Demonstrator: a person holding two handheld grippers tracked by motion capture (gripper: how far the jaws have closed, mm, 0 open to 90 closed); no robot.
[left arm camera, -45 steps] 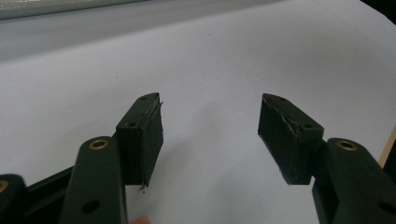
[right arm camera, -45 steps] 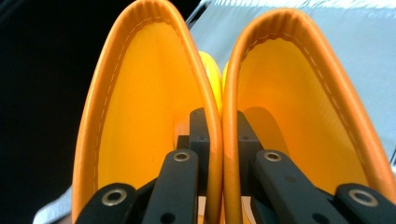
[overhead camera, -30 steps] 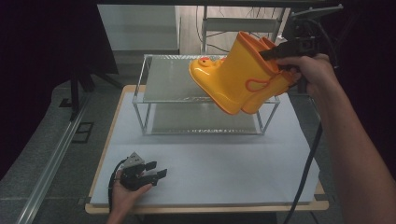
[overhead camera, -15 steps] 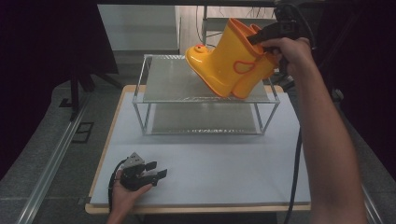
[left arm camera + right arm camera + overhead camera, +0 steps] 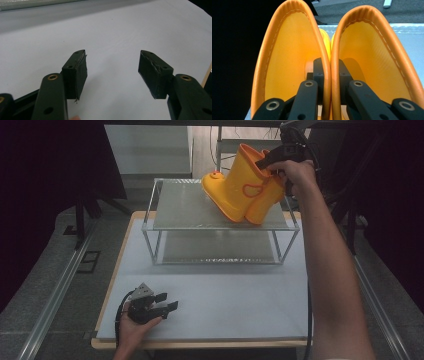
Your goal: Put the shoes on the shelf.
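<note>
— Yellow rubber, two boots [image 5: 245, 187], pinched together by their inner shaft walls: the right gripper [image 5: 329, 75] has one jaw inside each boot and is closed on the two walls between them. They hang tilted over the top shelf of the glass rack [image 5: 175, 212], toward two o'clock on the table [image 5: 225, 320], heels low, whether touching the glass I cannot tell.

— What might go wrong?

— My guess: the pair is held by thin, flexible walls alone, so a boot could slip out or swing. Set down tilted, they may topple or slide off the smooth shelf's right edge.

— And the count?

— Two boots, one rack with two shelves, two grippers. The left gripper [image 5: 112, 71] rests at seven o'clock, jaws wide, nothing between them.
</note>
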